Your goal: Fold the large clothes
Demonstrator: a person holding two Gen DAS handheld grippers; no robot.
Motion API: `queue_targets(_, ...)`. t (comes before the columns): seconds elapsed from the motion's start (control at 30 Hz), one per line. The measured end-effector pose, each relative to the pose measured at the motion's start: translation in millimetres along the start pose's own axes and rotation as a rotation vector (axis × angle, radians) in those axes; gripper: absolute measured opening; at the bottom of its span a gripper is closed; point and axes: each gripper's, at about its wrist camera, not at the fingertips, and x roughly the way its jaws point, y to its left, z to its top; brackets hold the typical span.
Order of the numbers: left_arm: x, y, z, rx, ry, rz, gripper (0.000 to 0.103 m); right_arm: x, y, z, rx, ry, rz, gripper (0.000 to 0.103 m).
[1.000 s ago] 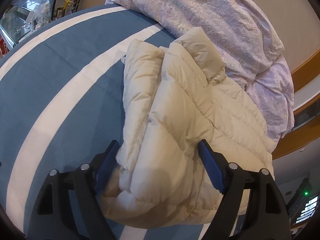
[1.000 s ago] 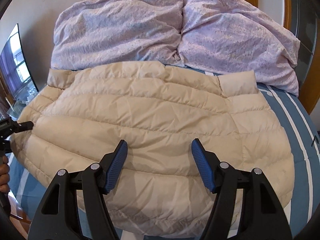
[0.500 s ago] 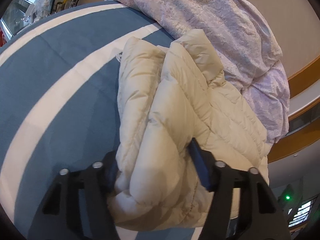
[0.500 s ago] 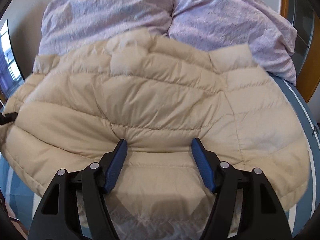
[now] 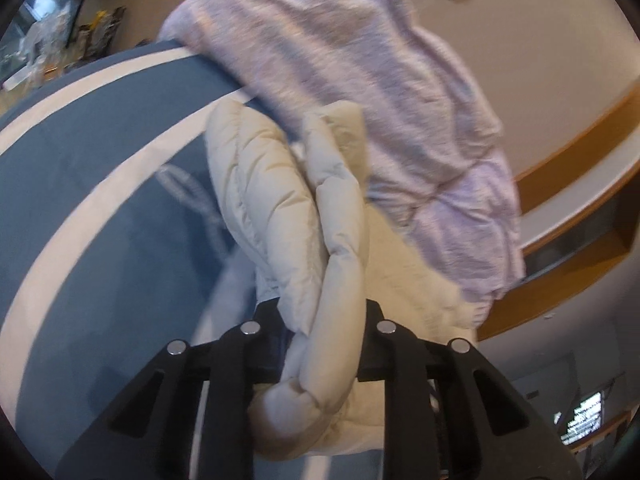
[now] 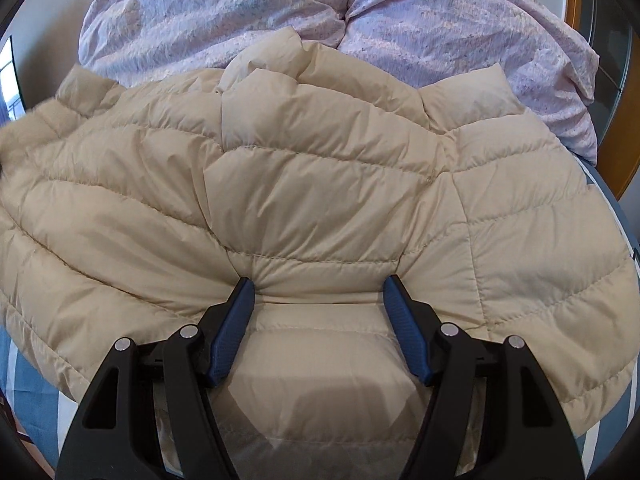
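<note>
- One cream quilted down jacket (image 6: pixel 320 200) lies spread across the bed and fills most of the right wrist view, its collar end toward the top of the frame.
- In the left wrist view a bunched edge of the jacket (image 5: pixel 304 240) runs up the centre of the frame as a thick roll, lifted clear of the bed cover.
- The left tool (image 5: pixel 320 344) has that roll between its jaws; the jaws are closing, and the padding is squeezed narrow where it passes through them. This view is blurred.
- The right tool (image 6: pixel 318 320) sits low in the centre of its frame with the jaws standing wide apart. Both blue pads (image 6: pixel 232 332) press down into the jacket, which puckers in a ridge between them, but they are not clamped on a fold.
- The blue bed cover (image 5: pixel 100 208) with broad white stripes shows at the left of the left wrist view and at the lower corners of the right wrist view.
- A rumpled lilac duvet (image 6: pixel 360 12) is heaped along the top of the right wrist view, touching the jacket's far edge.
- A lit screen (image 5: pixel 582 416) shows at the lower right of the left wrist view.
</note>
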Motion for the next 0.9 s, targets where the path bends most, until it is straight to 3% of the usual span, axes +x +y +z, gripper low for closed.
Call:
queue_targets(0.2, -2, -54, -2, 0.062, 0.002, -0.134, 0.021, 1, 0, 0, -0.001, 0.003, 0.0, 0.069)
queue_targets(0.43, 20, -118, -22, 0.137, 0.061, -0.254, 0.021, 2, -1, 0, 0.002, 0.004, 0.004, 0.069)
queue_targets(0.9, 87, -187, -70, 0.163, 0.207, -0.37, 0.021, 0, -14, -3, 0.042, -0.009, 0.047, 0.068)
